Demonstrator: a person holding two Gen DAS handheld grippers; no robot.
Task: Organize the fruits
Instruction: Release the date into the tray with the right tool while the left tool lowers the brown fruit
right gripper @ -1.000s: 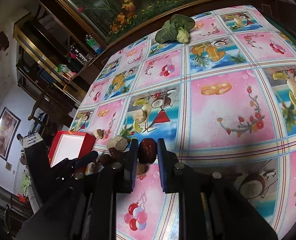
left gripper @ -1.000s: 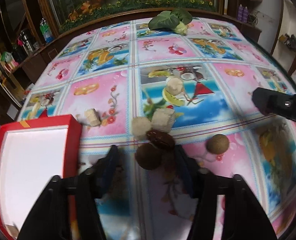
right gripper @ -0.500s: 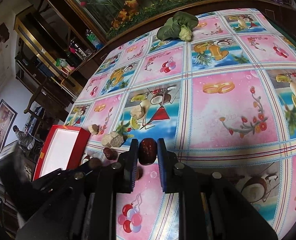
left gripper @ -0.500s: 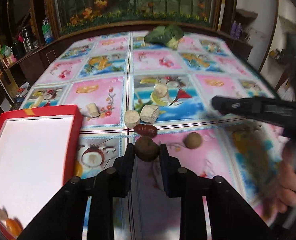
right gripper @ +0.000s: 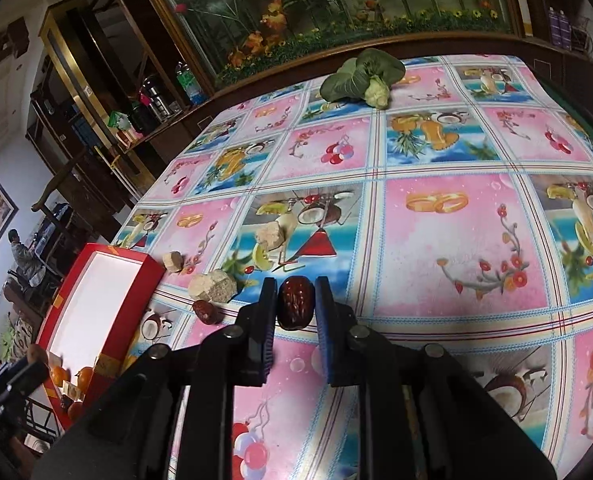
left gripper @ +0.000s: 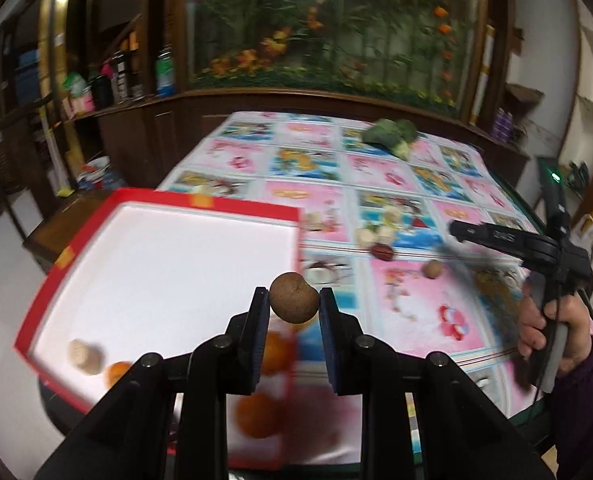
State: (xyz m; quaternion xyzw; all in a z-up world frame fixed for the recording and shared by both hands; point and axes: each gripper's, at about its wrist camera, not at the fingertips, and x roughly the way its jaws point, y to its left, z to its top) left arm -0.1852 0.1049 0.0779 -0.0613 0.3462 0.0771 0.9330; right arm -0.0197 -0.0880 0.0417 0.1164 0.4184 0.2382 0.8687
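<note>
Patterned pink-and-blue tablecloth (right gripper: pixel 456 240) covers the table. At 12 o'clock in the left wrist view, the left gripper (left gripper: pixel 294 300) pinches a round brown fruit (left gripper: pixel 294 298) between nearly closed jaws, above the red tray (left gripper: pixel 168 280), whose 7 o'clock corner holds oranges (left gripper: pixel 116 372). Meanwhile the right gripper (right gripper: pixel 295 304) clamps a dark red date (right gripper: pixel 294 308). Another date (right gripper: pixel 206 312) lies on the cloth at 9 o'clock of it, beside pale cubes (right gripper: pixel 212 286).
</note>
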